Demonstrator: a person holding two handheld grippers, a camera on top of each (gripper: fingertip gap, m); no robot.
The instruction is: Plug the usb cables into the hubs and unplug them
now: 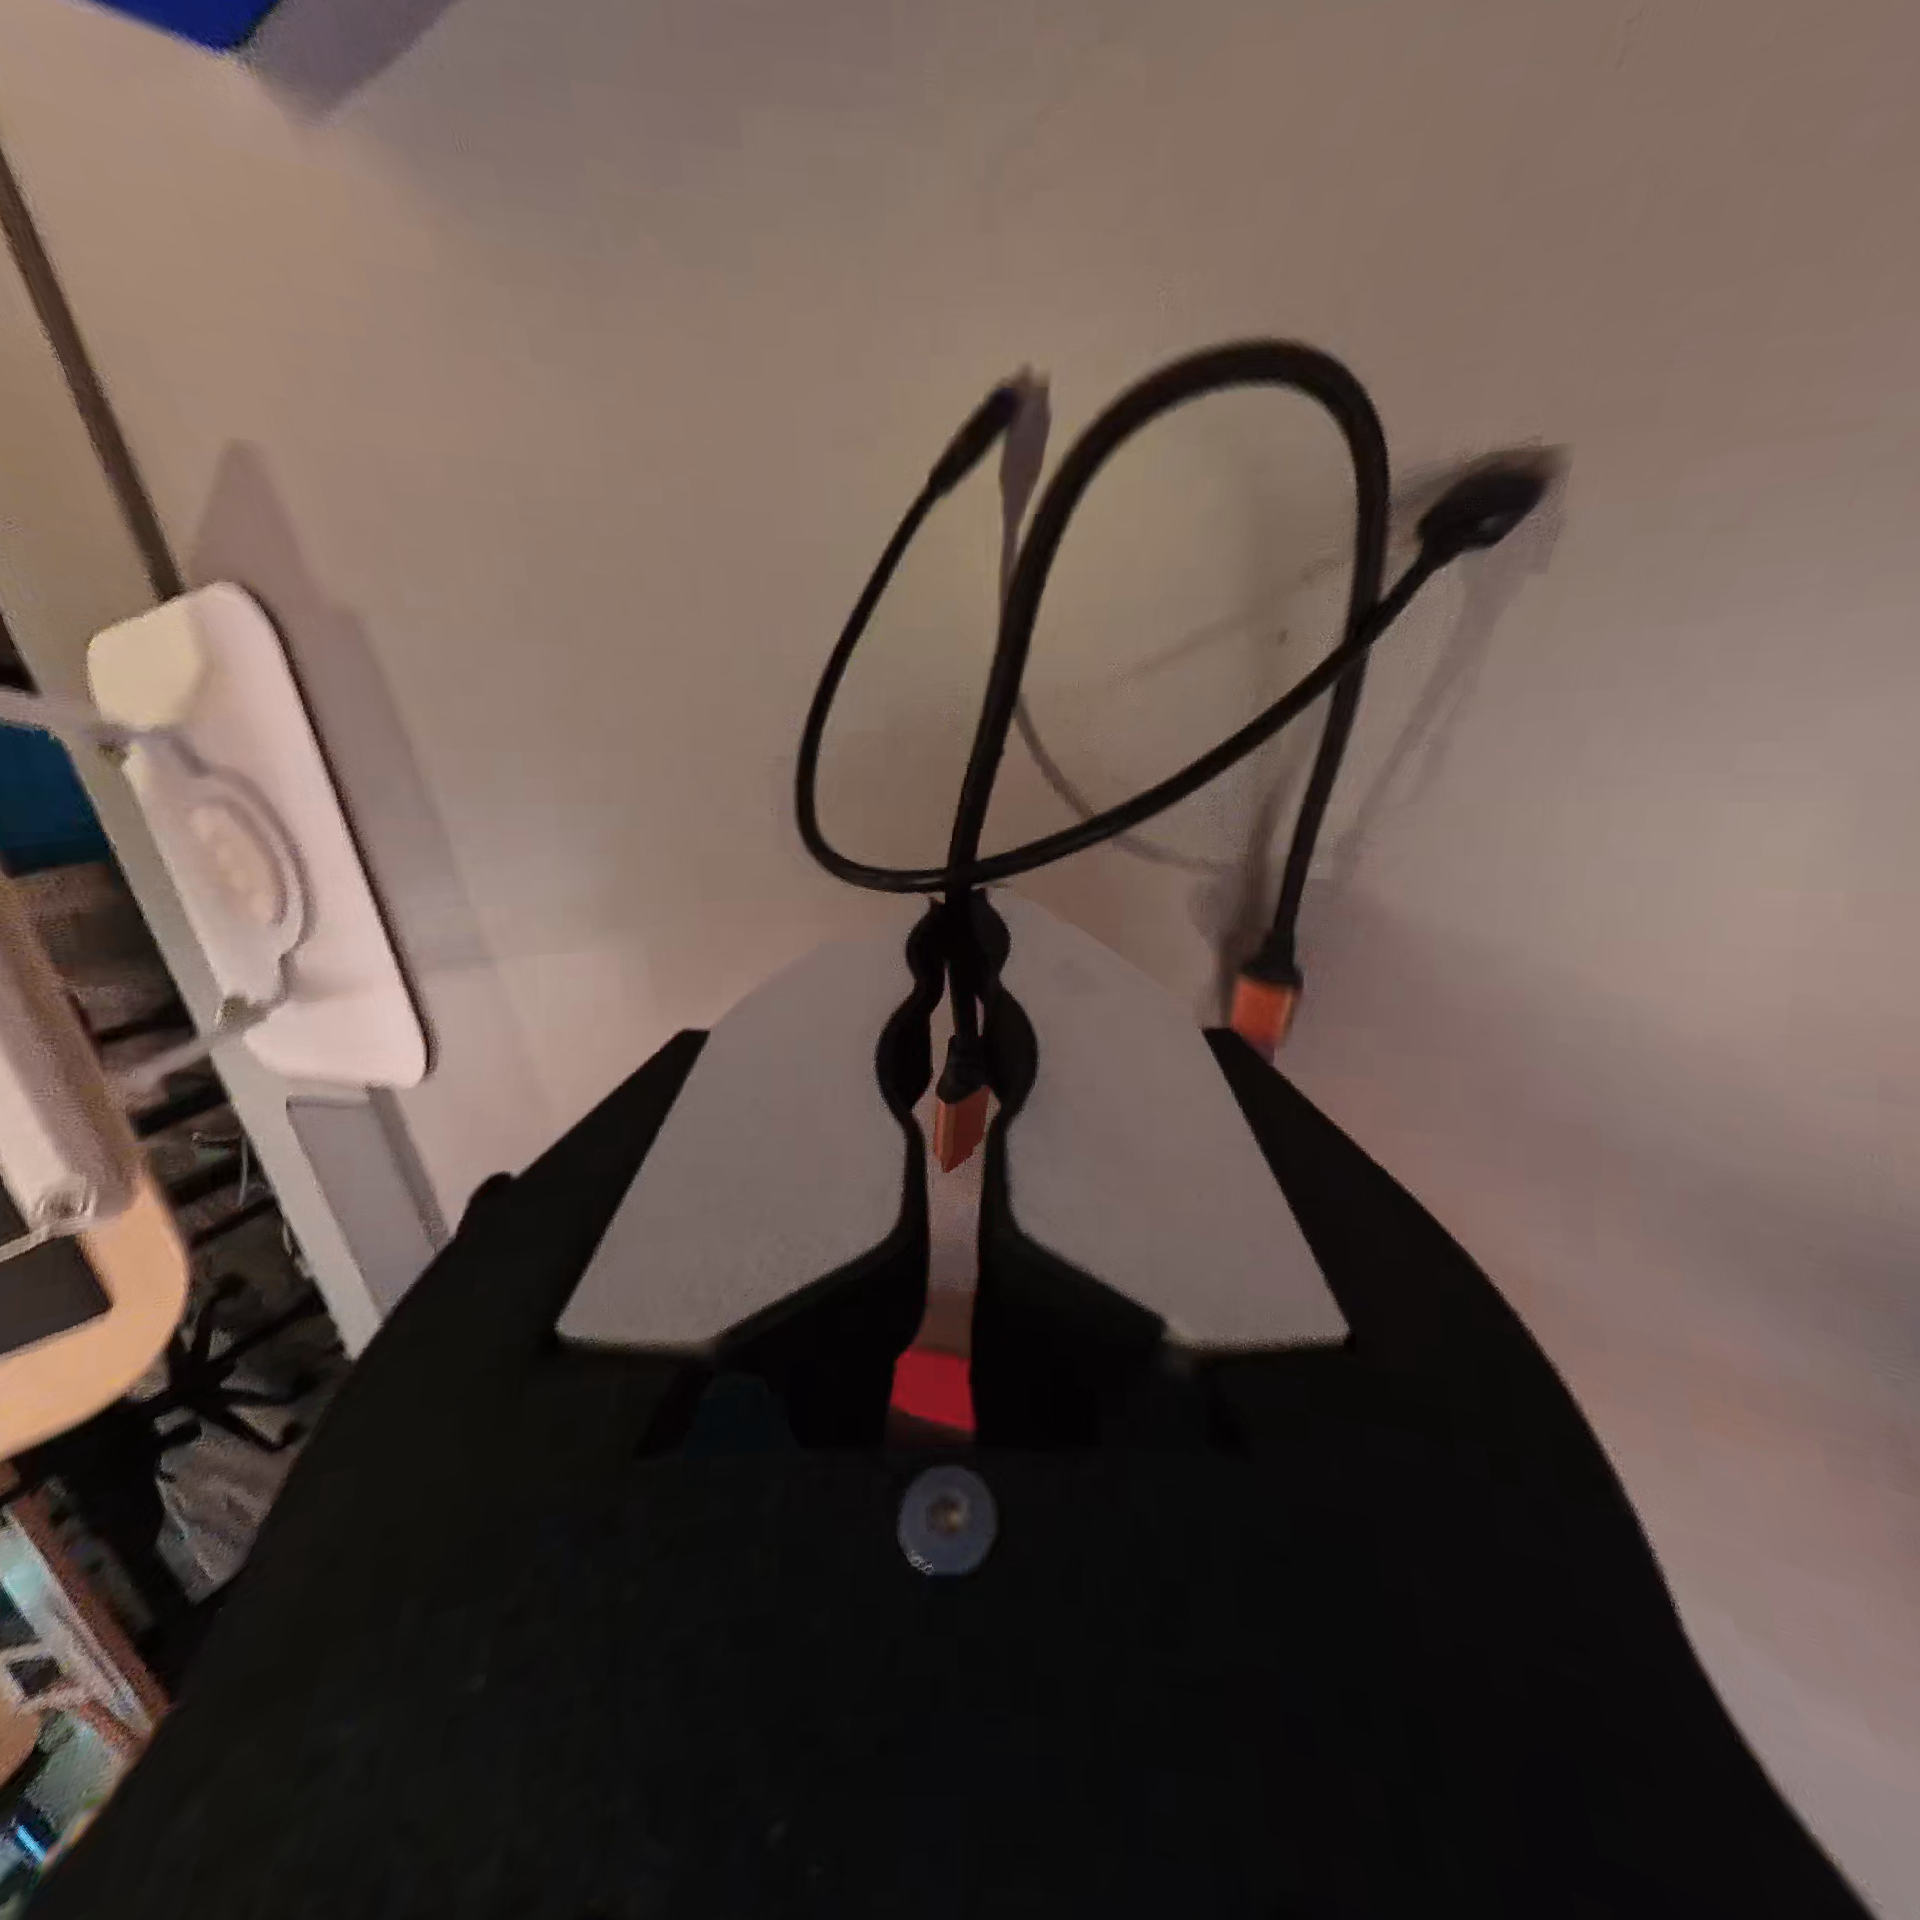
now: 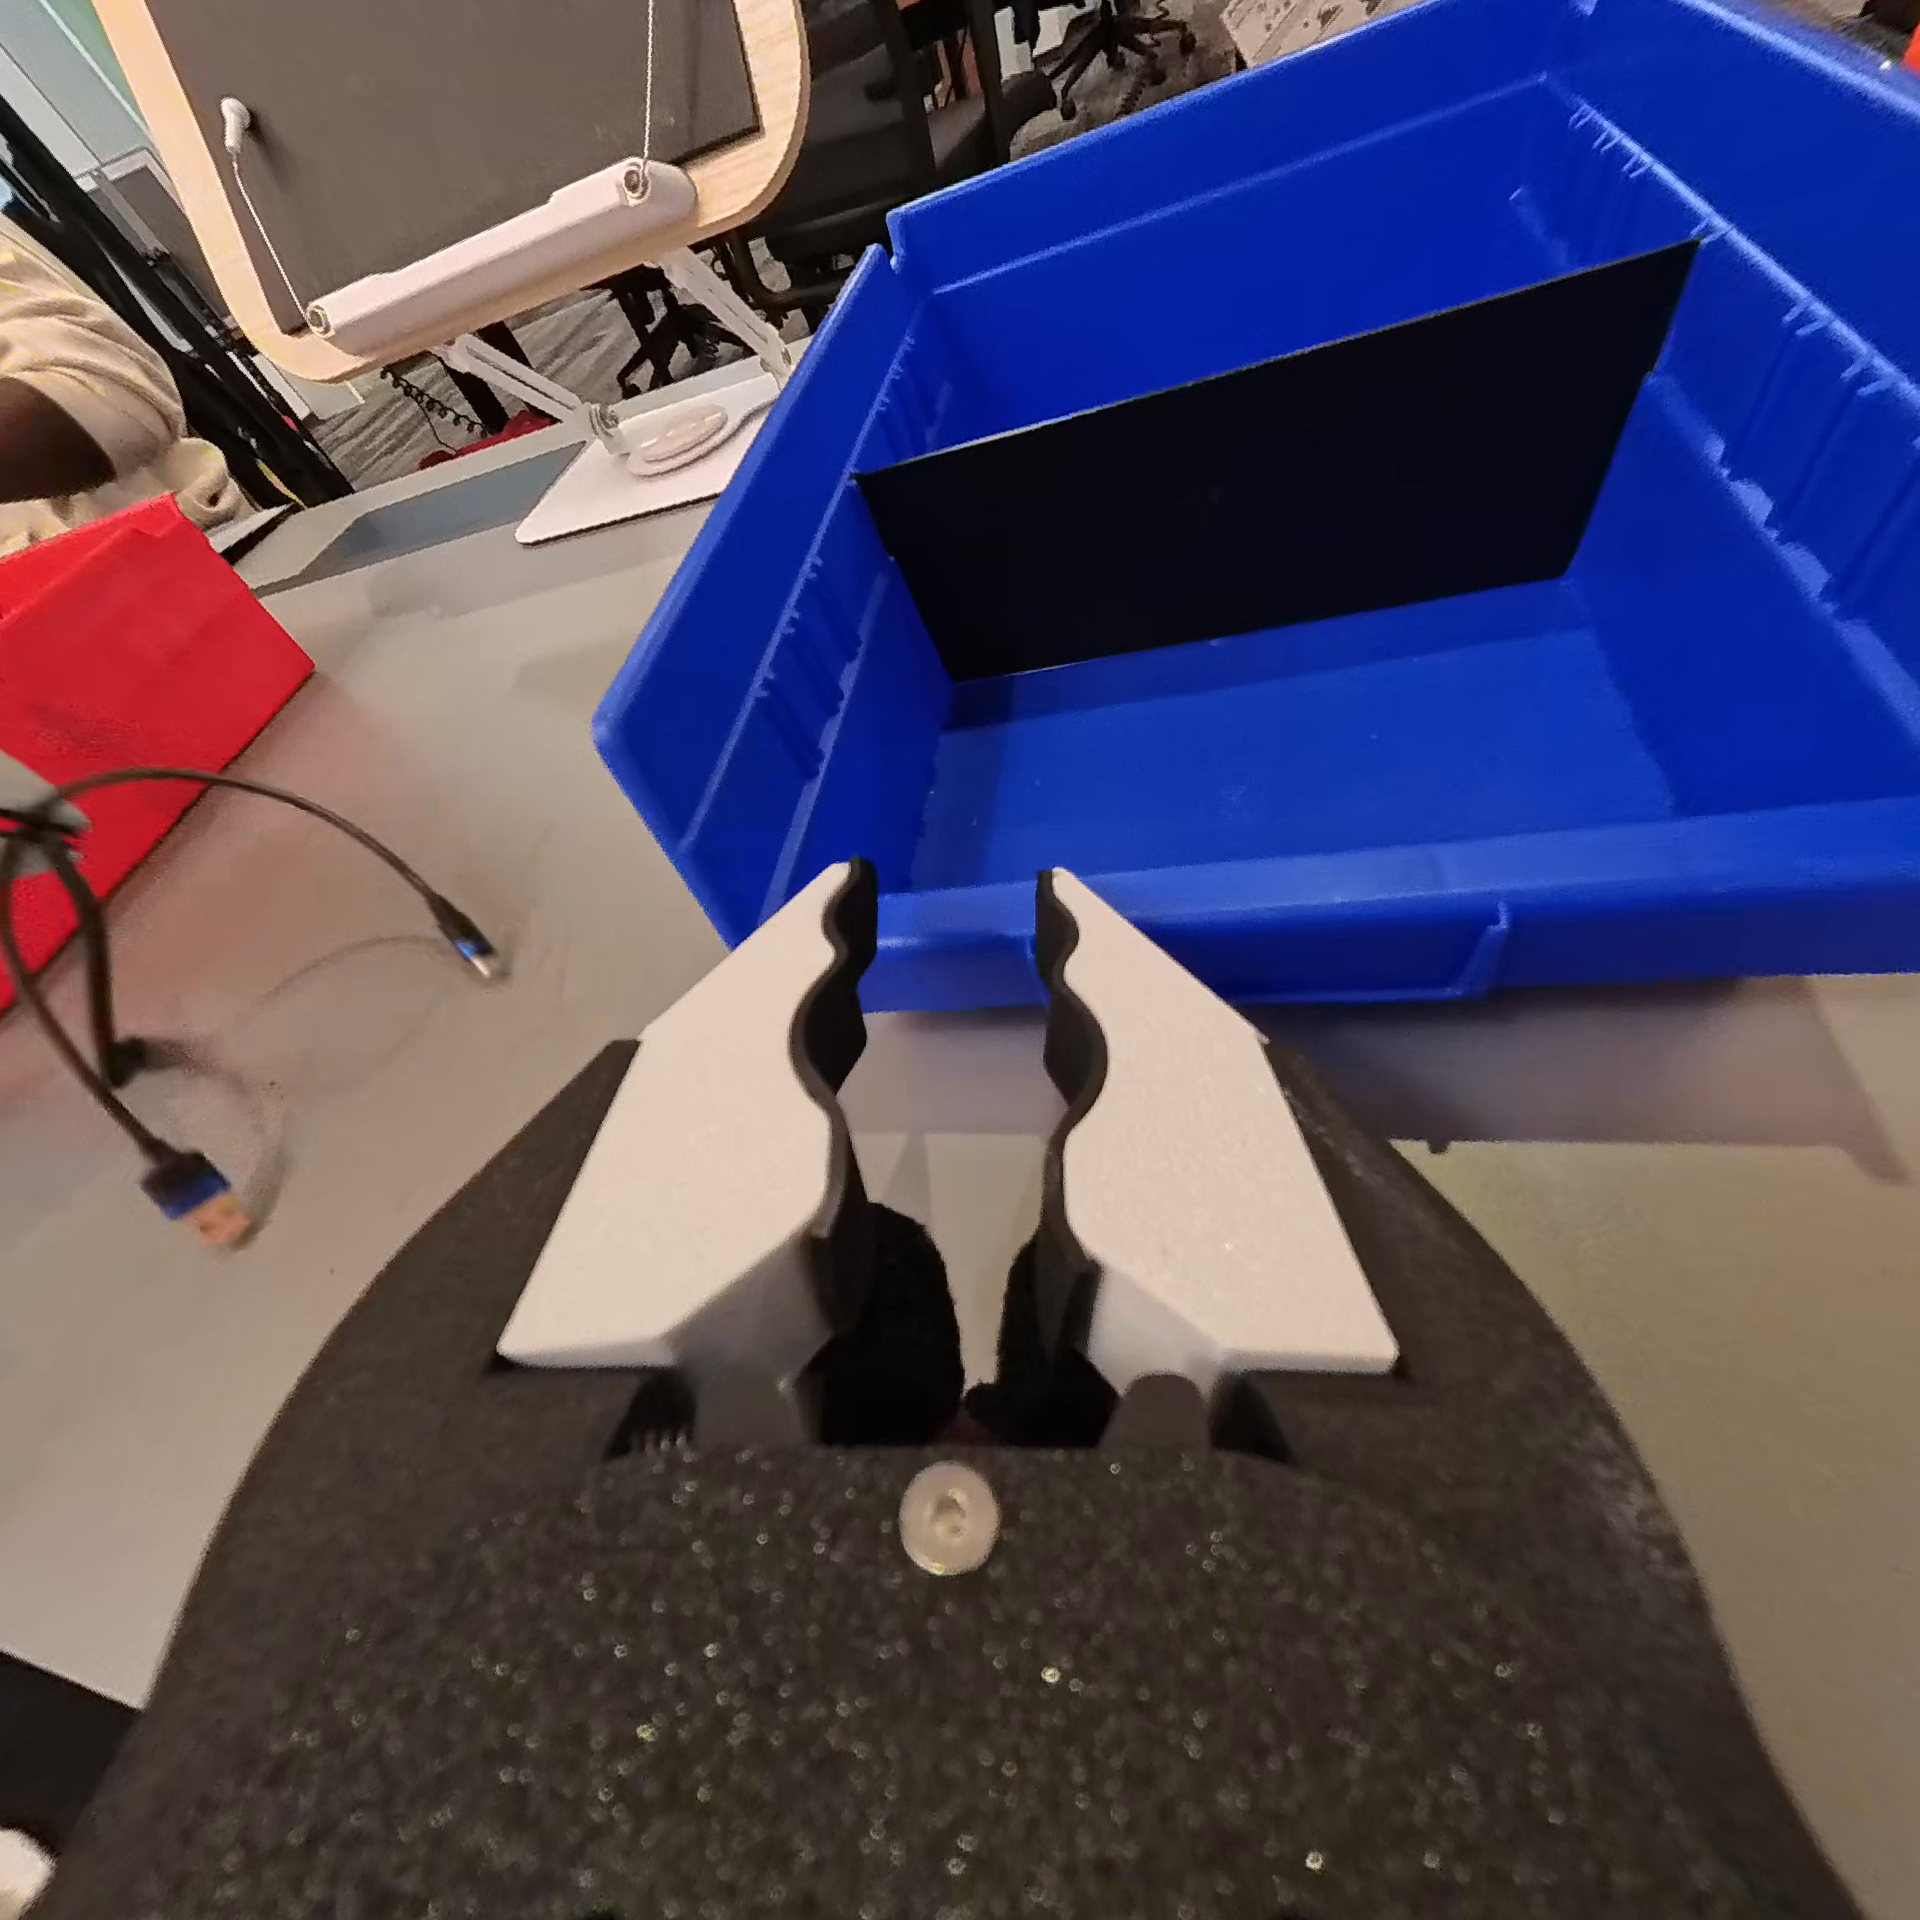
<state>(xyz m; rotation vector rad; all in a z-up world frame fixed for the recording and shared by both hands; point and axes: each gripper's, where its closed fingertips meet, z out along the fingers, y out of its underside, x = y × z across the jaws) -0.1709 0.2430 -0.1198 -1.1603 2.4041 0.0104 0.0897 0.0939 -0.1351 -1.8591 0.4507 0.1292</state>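
Note:
My left gripper (image 1: 956, 925) is shut on a bundle of black cables (image 1: 1049, 582), pinched near the fingertips and held above the pale table (image 1: 1558, 260). The cables loop forward. One orange-tipped plug (image 1: 1262, 997) hangs at the right and another (image 1: 956, 1117) sits between the jaws. In the right wrist view the same cables (image 2: 343, 831) hang at the far left, with a USB plug (image 2: 197, 1205) and a small plug (image 2: 473, 951) near the table. My right gripper (image 2: 956, 883) is open and empty, just in front of the blue bin's near wall (image 2: 1247, 935).
The blue bin has a black divider (image 2: 1247, 468) across its middle, and no contents show in its near compartment. A red bin (image 2: 125, 665) stands at the left. A white monitor stand base (image 2: 644, 457) sits behind, also in the left wrist view (image 1: 301, 831). A person's arm (image 2: 62, 416) is at far left.

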